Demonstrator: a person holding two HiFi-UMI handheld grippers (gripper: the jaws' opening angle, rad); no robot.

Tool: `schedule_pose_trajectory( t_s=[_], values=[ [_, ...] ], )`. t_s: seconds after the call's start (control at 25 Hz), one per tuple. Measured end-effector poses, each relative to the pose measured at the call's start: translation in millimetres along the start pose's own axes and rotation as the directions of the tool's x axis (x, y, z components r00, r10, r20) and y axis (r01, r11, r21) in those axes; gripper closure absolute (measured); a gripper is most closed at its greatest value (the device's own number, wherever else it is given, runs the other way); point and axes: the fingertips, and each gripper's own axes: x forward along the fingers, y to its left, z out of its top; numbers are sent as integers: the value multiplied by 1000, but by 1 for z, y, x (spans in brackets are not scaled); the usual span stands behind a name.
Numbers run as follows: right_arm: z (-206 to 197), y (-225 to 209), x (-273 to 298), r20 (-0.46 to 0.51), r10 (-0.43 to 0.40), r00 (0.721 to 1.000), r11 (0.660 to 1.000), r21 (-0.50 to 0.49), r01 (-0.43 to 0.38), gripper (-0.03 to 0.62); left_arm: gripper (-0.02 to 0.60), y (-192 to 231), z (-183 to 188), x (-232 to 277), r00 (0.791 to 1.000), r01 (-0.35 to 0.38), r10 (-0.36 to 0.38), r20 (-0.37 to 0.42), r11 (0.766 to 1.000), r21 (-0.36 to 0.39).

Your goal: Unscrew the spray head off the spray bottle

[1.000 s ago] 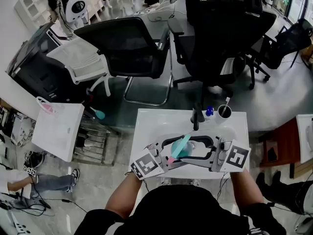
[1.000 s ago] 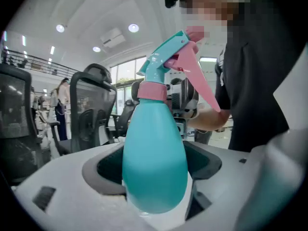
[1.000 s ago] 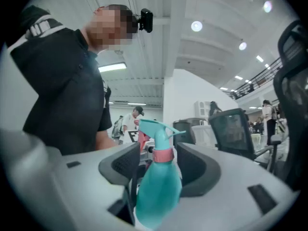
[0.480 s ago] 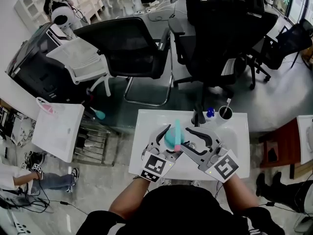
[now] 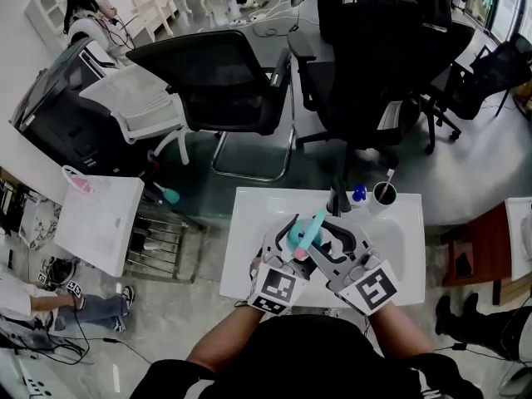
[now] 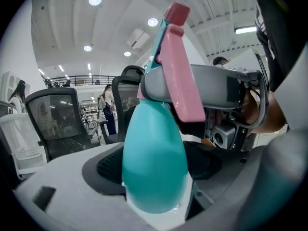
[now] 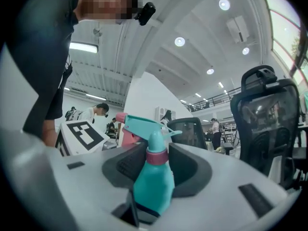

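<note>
White office surface (image 5: 249,214), lower centre of the head view: above it, left tongs (image 6: 156,177) clamp the teal spray bottle (image 6: 149,148) by its body, while right tongs (image 7: 157,163), jaws just closing, pinch the spray head (image 7: 144,126) at its pink collar.

Teal spray bottle (image 5: 306,238), tilted in mid-air — pink-triggered spray head (image 6: 179,71) seemingly on.
</note>
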Motion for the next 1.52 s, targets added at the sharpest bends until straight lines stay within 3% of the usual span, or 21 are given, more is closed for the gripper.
schedule_pose_trajectory(
  t_s=[0.28,0.44,0.6,0.76,0.96,1.2,1.32,1.4,1.44,1.52],
  values=[
    [-1,3,-1,-13,-15,1000,999,32,15,453,199,-4,-4,0,1000,11,-11,3,1000,-14],
    [3,8,-3,-29,76,997,996,38,-75,454,198,-10,9,-3,996,77,-78,33,997,20],
    [8,19,-10,-37,210,977,977,36,-209,456,199,-24,15,-10,976,206,-209,67,977,58],
    [13,33,-21,-42,362,931,932,46,-360,456,198,-42,21,-22,926,354,-367,88,925,139],
    [16,53,-40,-69,542,838,840,59,-539,456,199,-67,18,-40,839,516,-539,74,831,205],
    [20,78,-63,-69,710,700,704,82,-706,456,198,-102,22,-67,671,702,-738,64,662,263],
    [19,88,-74,-98,773,627,634,75,-770,456,198,-116,19,-77,611,757,-791,41,599,262],
    [19,89,-76,-109,783,612,620,76,-781,454,198,-119,18,-77,605,763,-795,41,594,255],
    [20,87,-74,-99,774,626,633,88,-769,453,198,-118,19,-75,614,756,-787,50,605,250],
    [22,81,-68,-59,730,680,682,113,-722,451,198,-111,23,-70,644,728,-760,90,645,232]
  ],
)
